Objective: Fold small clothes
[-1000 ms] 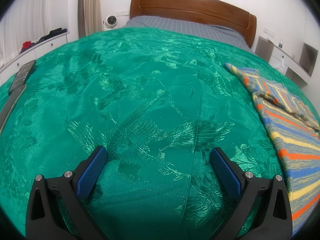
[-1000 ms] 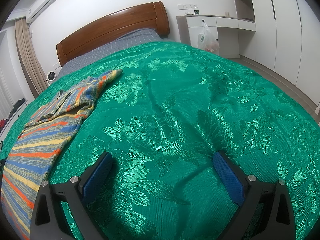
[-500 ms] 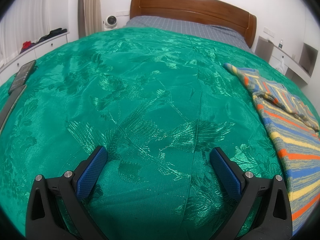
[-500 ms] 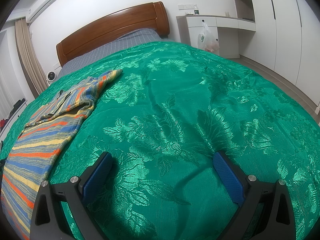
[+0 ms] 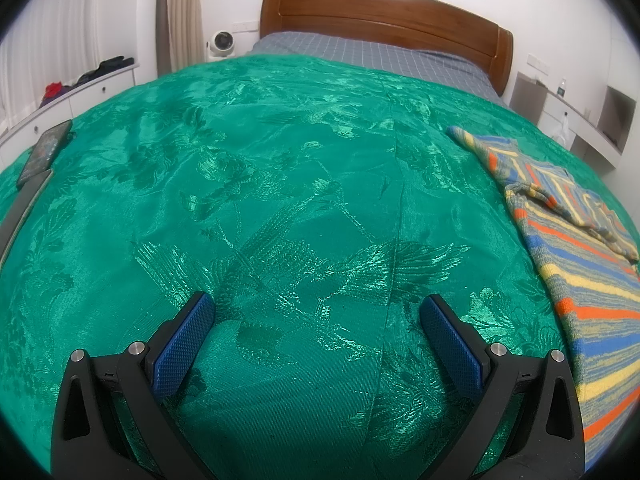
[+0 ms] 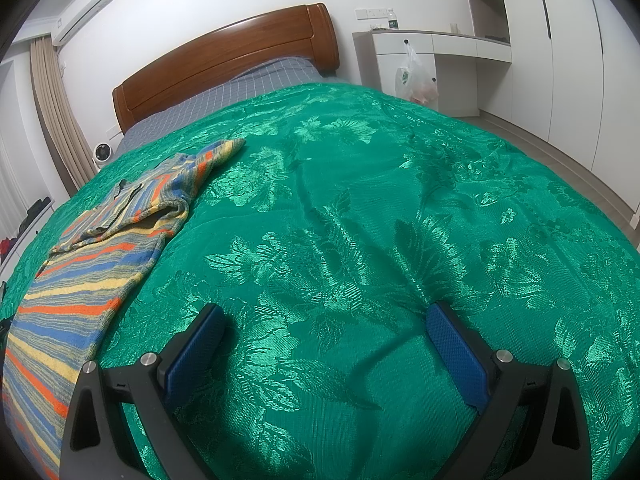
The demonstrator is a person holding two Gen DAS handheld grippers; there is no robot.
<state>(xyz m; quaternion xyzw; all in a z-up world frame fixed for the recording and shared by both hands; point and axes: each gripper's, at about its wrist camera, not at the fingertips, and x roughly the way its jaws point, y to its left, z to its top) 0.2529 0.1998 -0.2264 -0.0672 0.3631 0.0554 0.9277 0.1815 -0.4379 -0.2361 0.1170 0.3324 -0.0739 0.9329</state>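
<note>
A small striped garment (image 5: 576, 248), in blue, orange, yellow and grey, lies flat on the green bedspread (image 5: 280, 184), one sleeve stretched toward the headboard. It is at the right edge of the left wrist view and at the left of the right wrist view (image 6: 92, 264). My left gripper (image 5: 316, 312) is open and empty, low over bare bedspread to the left of the garment. My right gripper (image 6: 326, 320) is open and empty, low over bare bedspread (image 6: 400, 208) to the right of the garment. Neither gripper touches the garment.
A wooden headboard (image 5: 384, 8) and grey checked sheet (image 5: 368, 56) are at the far end. A phone (image 5: 44, 152) lies near the bed's left edge. White drawers (image 5: 80, 96) stand left, a white desk with a hanging plastic bag (image 6: 414, 76) right.
</note>
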